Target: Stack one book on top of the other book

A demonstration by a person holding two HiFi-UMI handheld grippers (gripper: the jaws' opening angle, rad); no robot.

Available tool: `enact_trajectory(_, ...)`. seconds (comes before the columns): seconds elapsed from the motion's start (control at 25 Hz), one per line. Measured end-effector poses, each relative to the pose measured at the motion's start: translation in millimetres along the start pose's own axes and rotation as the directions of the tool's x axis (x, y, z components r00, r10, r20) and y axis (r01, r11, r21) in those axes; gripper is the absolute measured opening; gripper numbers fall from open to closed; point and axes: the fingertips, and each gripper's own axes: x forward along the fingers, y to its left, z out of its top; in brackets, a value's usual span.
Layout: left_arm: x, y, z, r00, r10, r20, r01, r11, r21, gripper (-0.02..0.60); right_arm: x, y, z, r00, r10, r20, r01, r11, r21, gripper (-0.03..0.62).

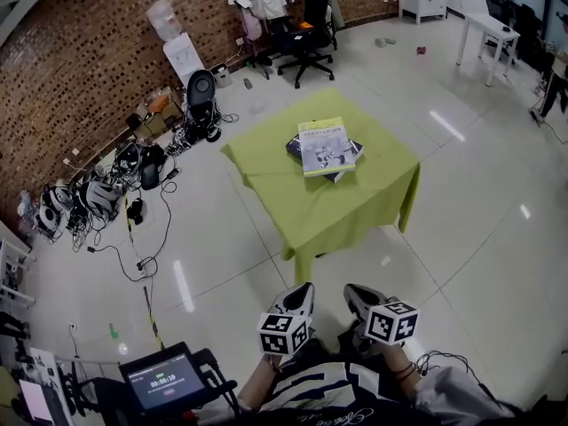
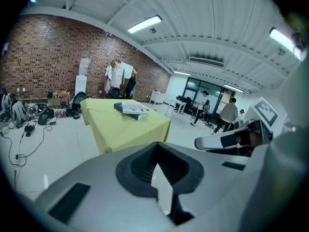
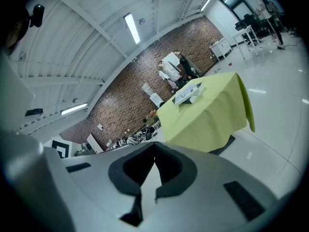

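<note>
Two books lie stacked on a table under a yellow-green cloth (image 1: pixel 293 198). A light-covered book (image 1: pixel 326 146) lies on top of a dark book (image 1: pixel 292 146), whose corners stick out beneath it. The stack also shows in the left gripper view (image 2: pixel 131 108) and the right gripper view (image 3: pixel 188 93). My left gripper (image 1: pixel 298 294) and right gripper (image 1: pixel 358 295) are held side by side close to my body, well short of the table. Both point toward it. The left gripper (image 2: pixel 155 145) and the right gripper (image 3: pixel 154 147) are shut, with nothing between their jaws.
A stretch of shiny tiled floor lies between me and the table. Cables and gear (image 1: pixel 106 193) lie along the brick wall at left. A black office chair (image 1: pixel 302 34) stands behind the table, white tables (image 1: pixel 490 29) at far right. People (image 2: pixel 228 114) stand in the distance.
</note>
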Motion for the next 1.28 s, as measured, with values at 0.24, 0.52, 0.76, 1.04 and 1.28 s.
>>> enact_trajectory(0.24,-28.3,23.9,-7.2,1.000,-0.031,0.000,0.031,0.999,0.014,0.003,14.7,35.6,-26.3,1.000,-0.014,0.005,0.014,1.000,-0.016,-0.003)
enact_trajectory(0.52,-36.7,29.0,-14.0,0.996,-0.090,-0.004,0.090,0.996,0.026,0.003,10.1,50.8,-43.2,0.998,-0.064,0.026,0.064,0.998,-0.016,-0.005)
enact_trajectory(0.76,-39.5,24.6,-15.7,0.991,-0.135,-0.002,0.135,0.990,0.043,0.003,2.3,48.0,-45.9,0.992,-0.111,0.058,0.111,0.994,-0.001,-0.005)
enact_trajectory(1.04,-49.6,39.9,-12.7,0.994,-0.113,0.012,0.113,0.993,0.036,0.003,7.3,53.8,-49.0,0.992,-0.115,0.058,0.116,0.993,-0.009,-0.005)
enact_trajectory(1.28,-57.8,47.7,-8.9,0.995,-0.094,0.028,0.092,0.995,0.039,0.003,11.8,60.0,-48.9,0.993,-0.102,0.059,0.104,0.994,-0.020,-0.005)
